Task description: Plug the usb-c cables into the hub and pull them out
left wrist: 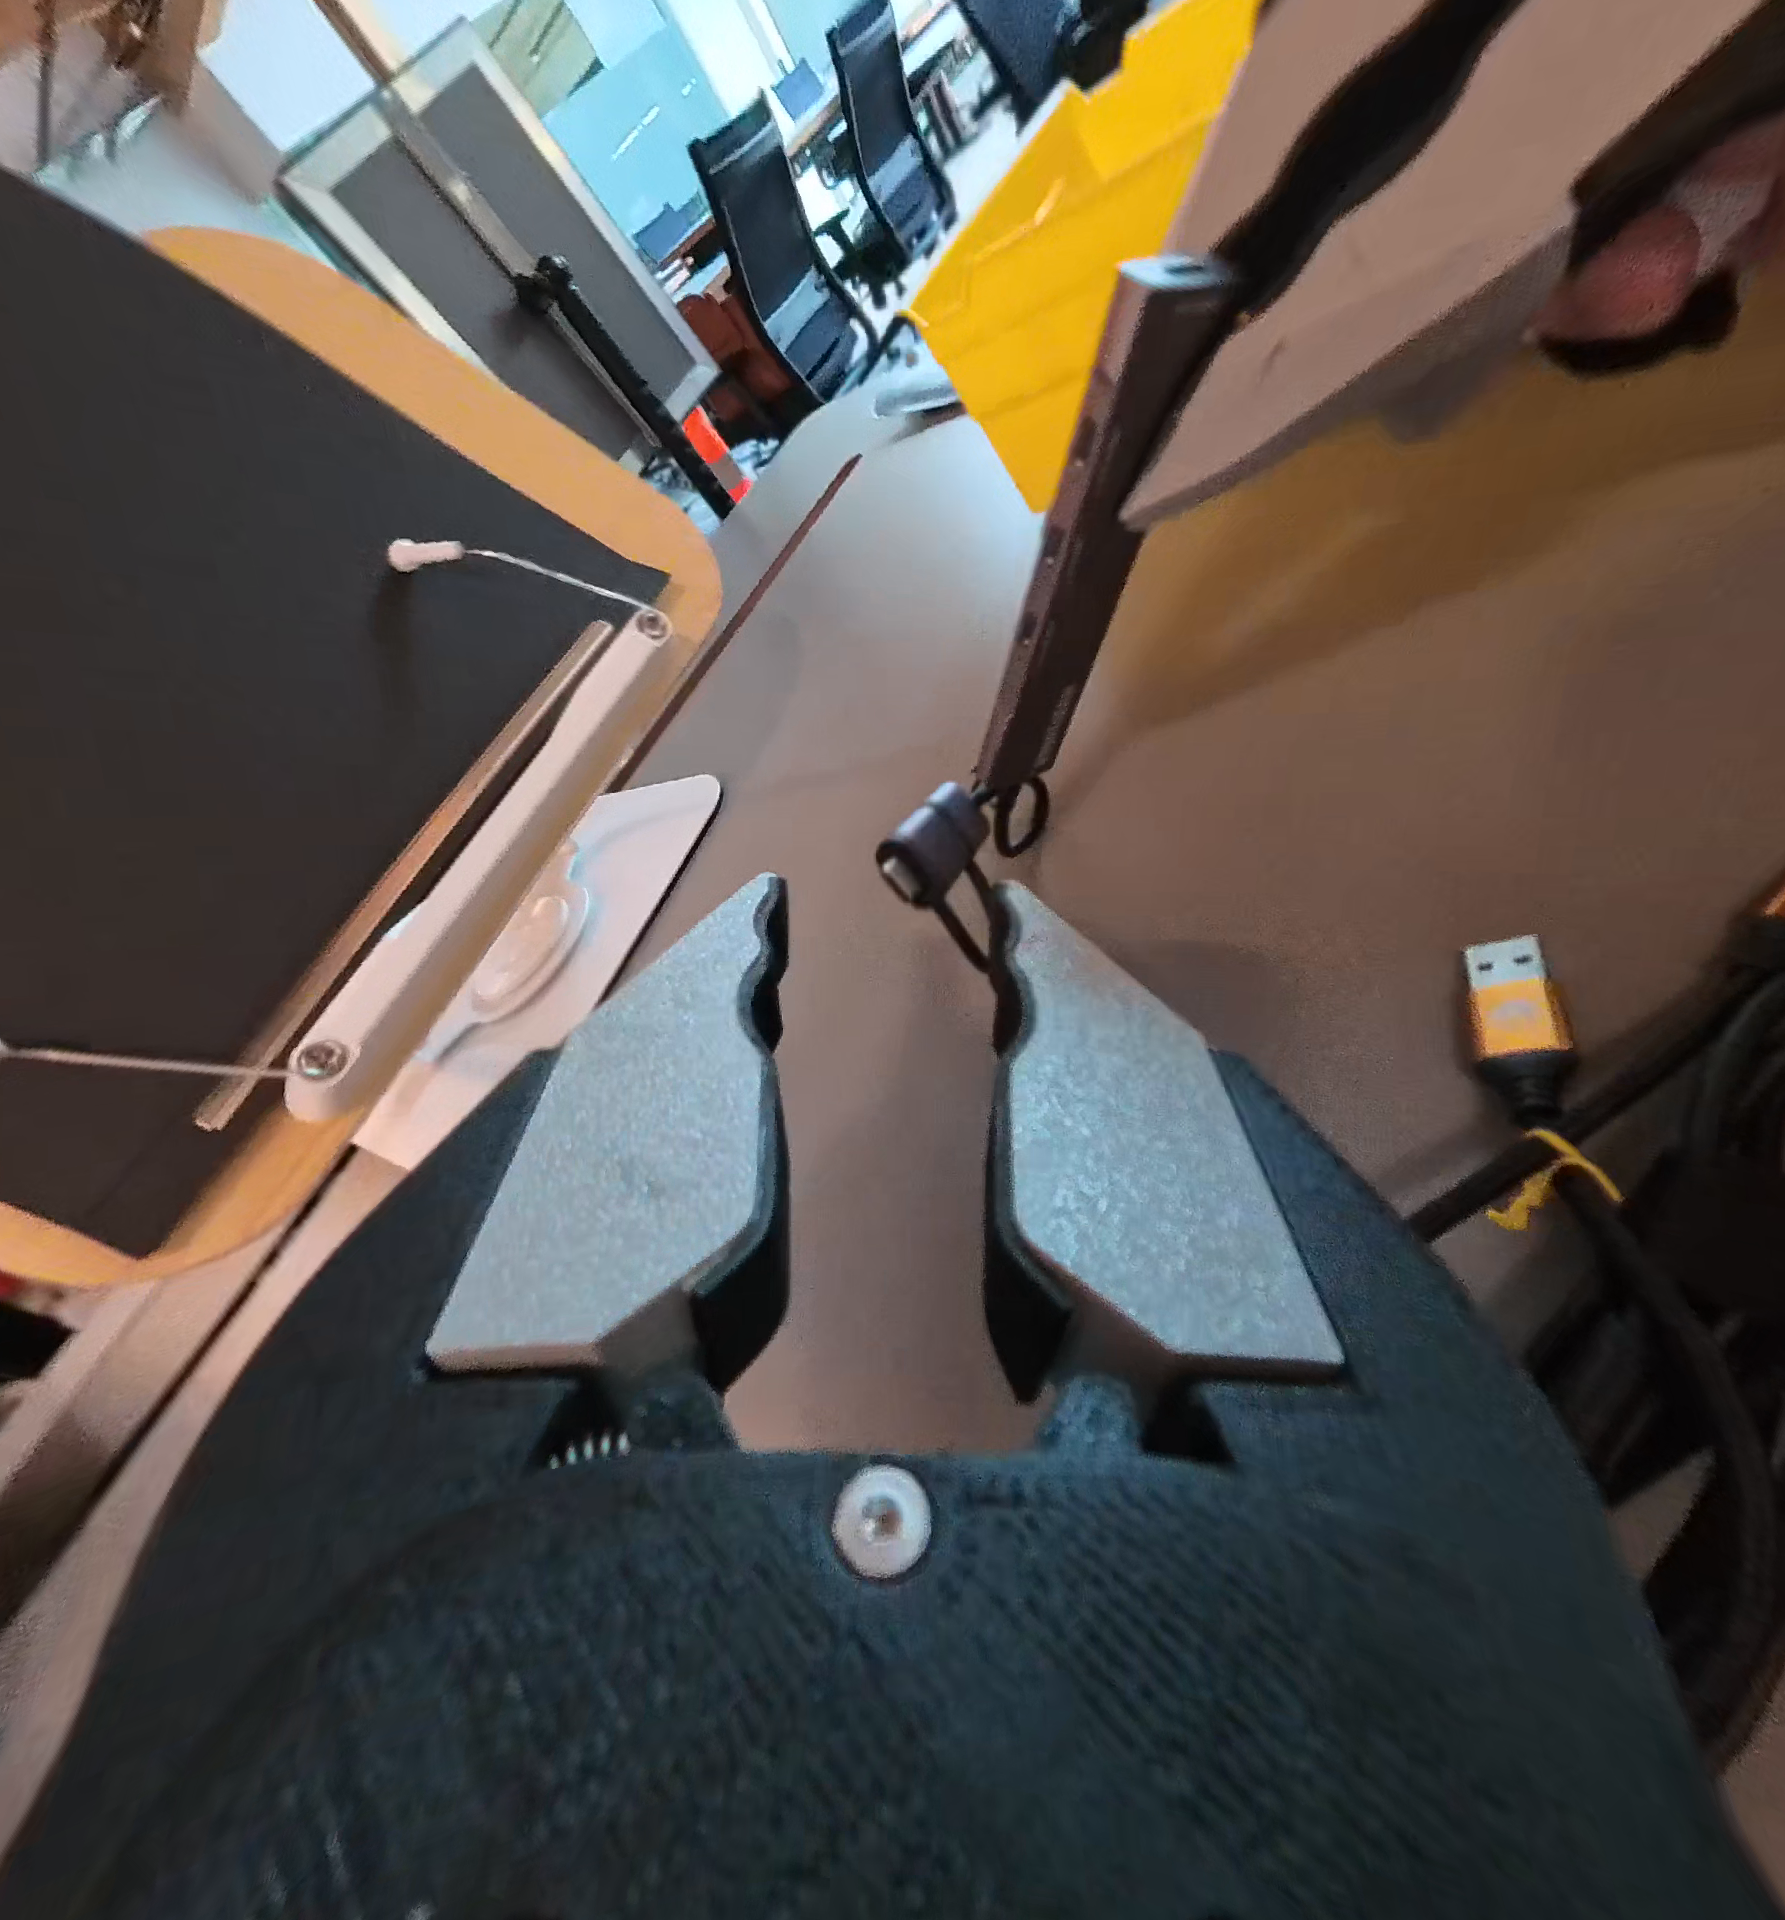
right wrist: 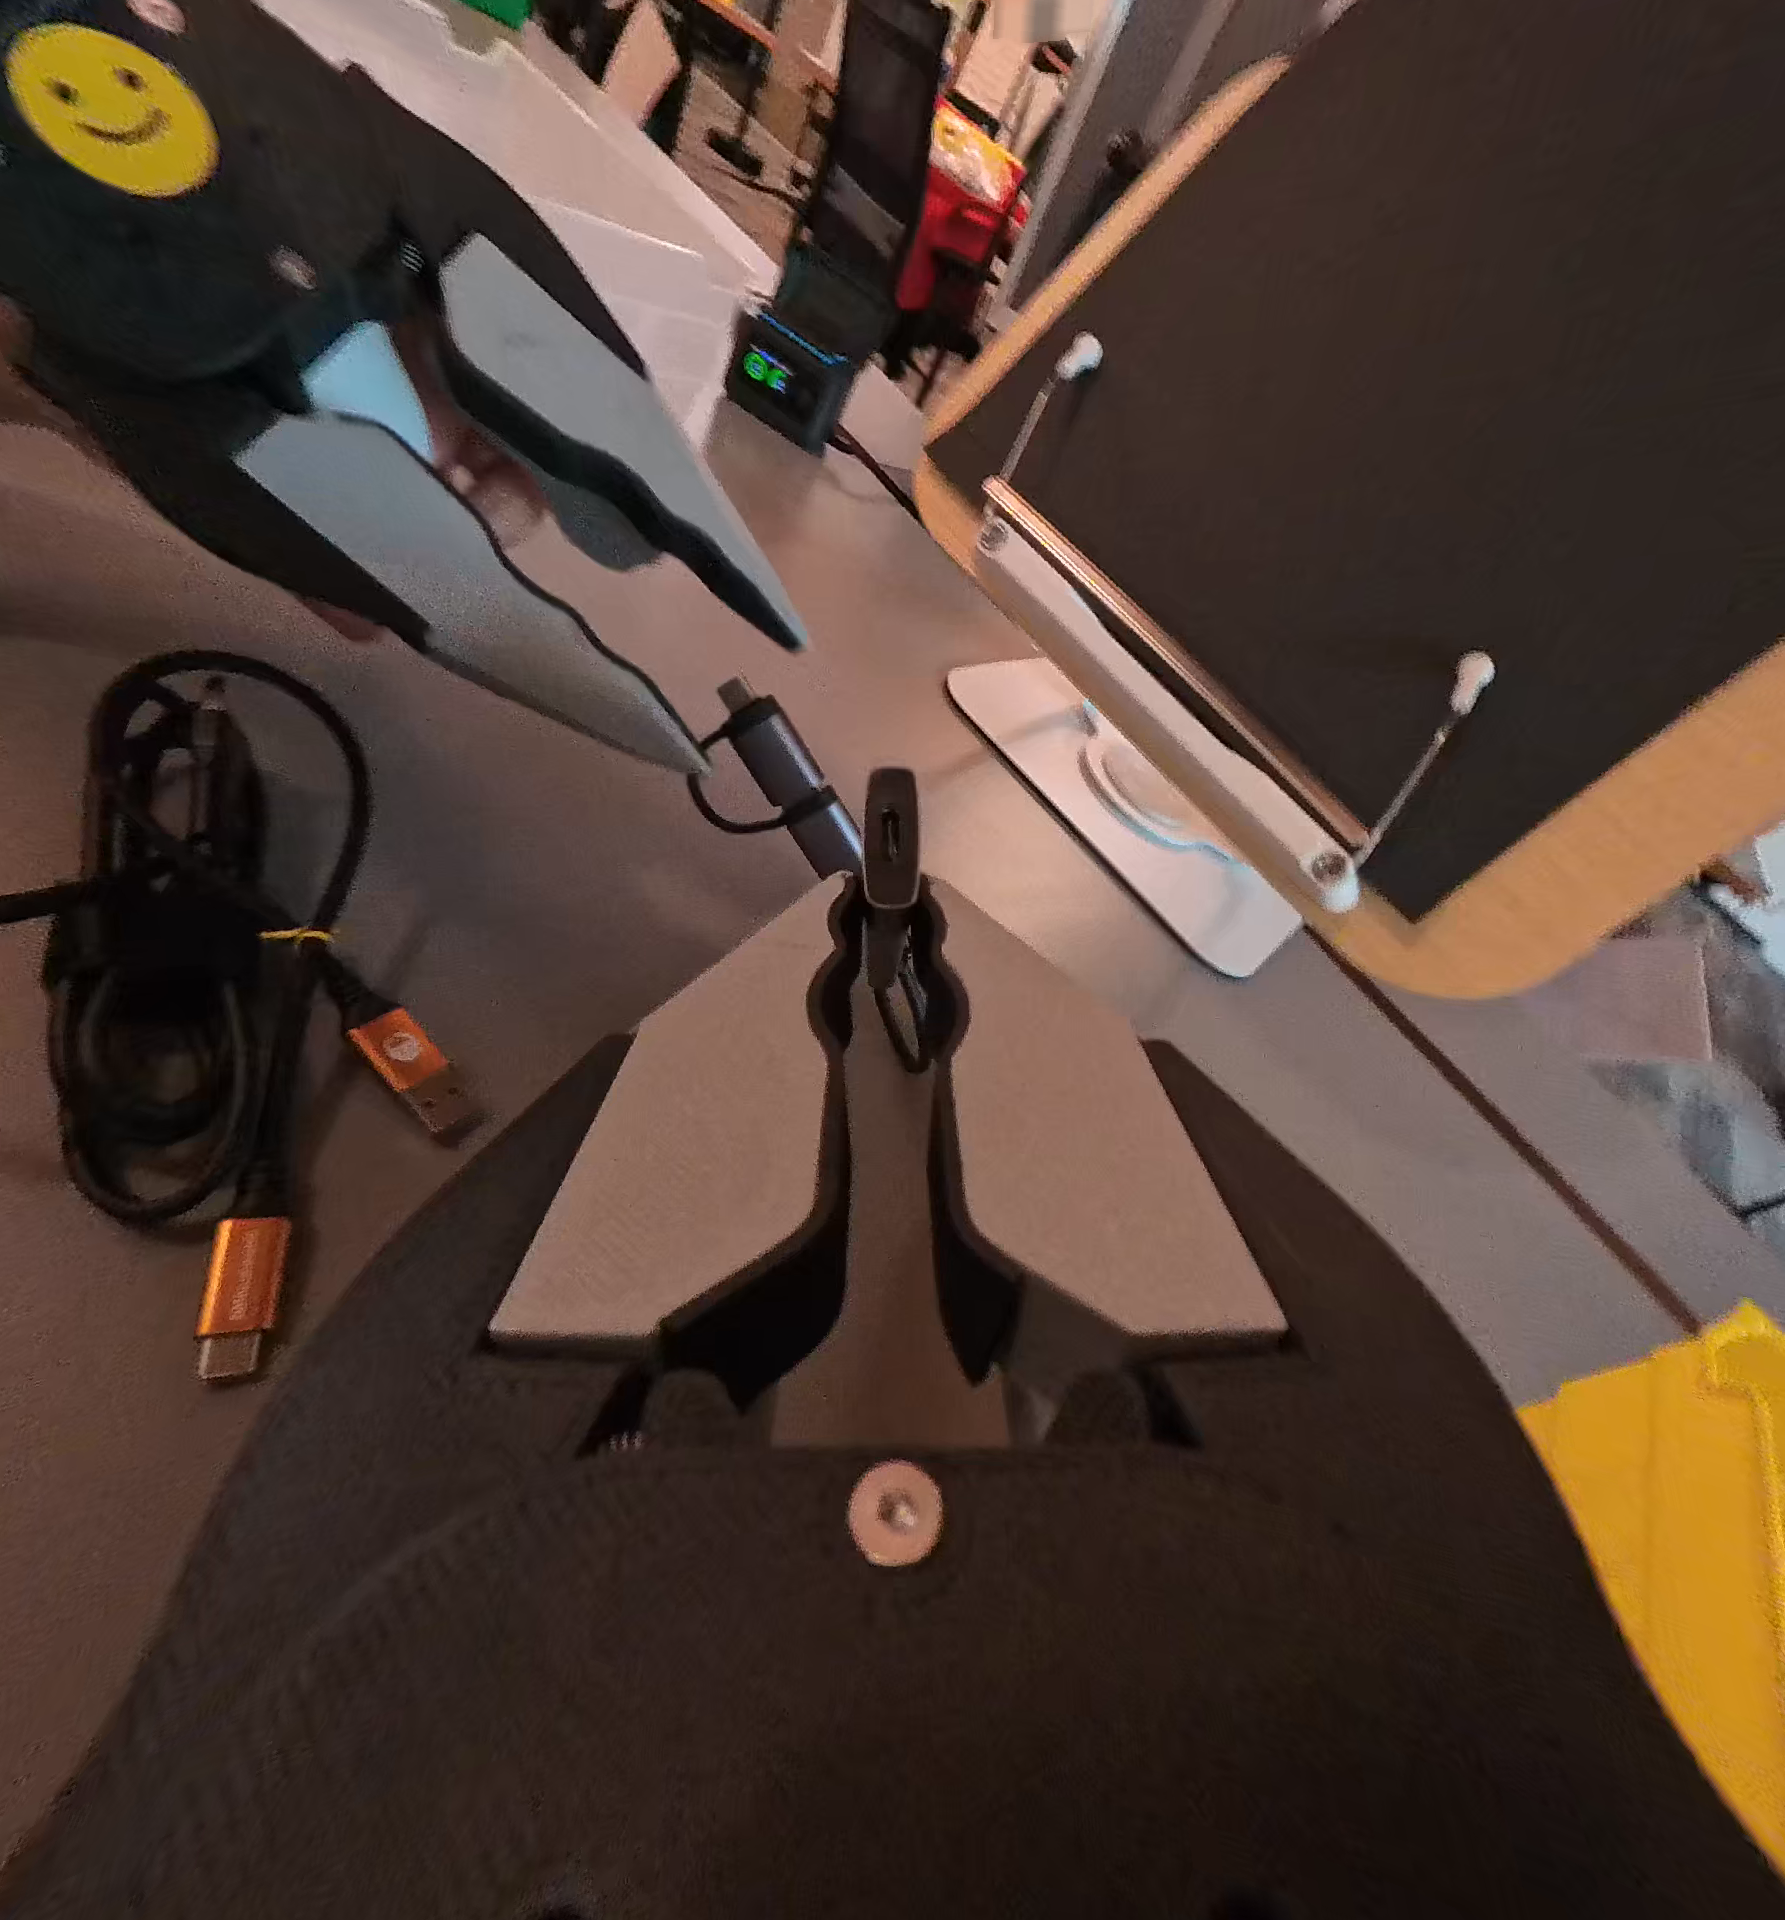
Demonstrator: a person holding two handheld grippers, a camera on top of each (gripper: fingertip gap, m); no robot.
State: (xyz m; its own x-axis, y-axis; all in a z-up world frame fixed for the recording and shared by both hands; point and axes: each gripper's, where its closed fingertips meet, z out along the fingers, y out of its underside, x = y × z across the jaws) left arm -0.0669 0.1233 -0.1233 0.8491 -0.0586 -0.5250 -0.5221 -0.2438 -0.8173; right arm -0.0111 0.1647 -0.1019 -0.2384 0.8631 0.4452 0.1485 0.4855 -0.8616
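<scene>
From my left wrist, my left claw (left wrist: 888, 935) stood apart over the grey table (left wrist: 867, 623), nothing between its fingers. Just beyond its right fingertip hung a small grey plug (left wrist: 932, 840) on a thin black loop, dangling from the near end of the hub (left wrist: 1096, 540). The hub, a long dark bar, stood lifted off the table and tilted, its far end clamped by my right claw (left wrist: 1283, 343) at upper right. To the right lay an orange plug (left wrist: 1516, 1013) on a black cable bundle (left wrist: 1698, 1195). A yellow bin (left wrist: 1054, 312) sat farther back, a stand (left wrist: 555, 914) to the left.

From my right wrist, my right claw (right wrist: 888, 914) was clamped on the hub (right wrist: 888, 831), seen end-on, a port facing the camera. The grey plug (right wrist: 784, 769) hung just left of it, touching my left claw's fingertip (right wrist: 659, 732). The coiled cable (right wrist: 171, 987) lay on the table (right wrist: 555, 935) at left with two orange plugs (right wrist: 410, 1070).
</scene>
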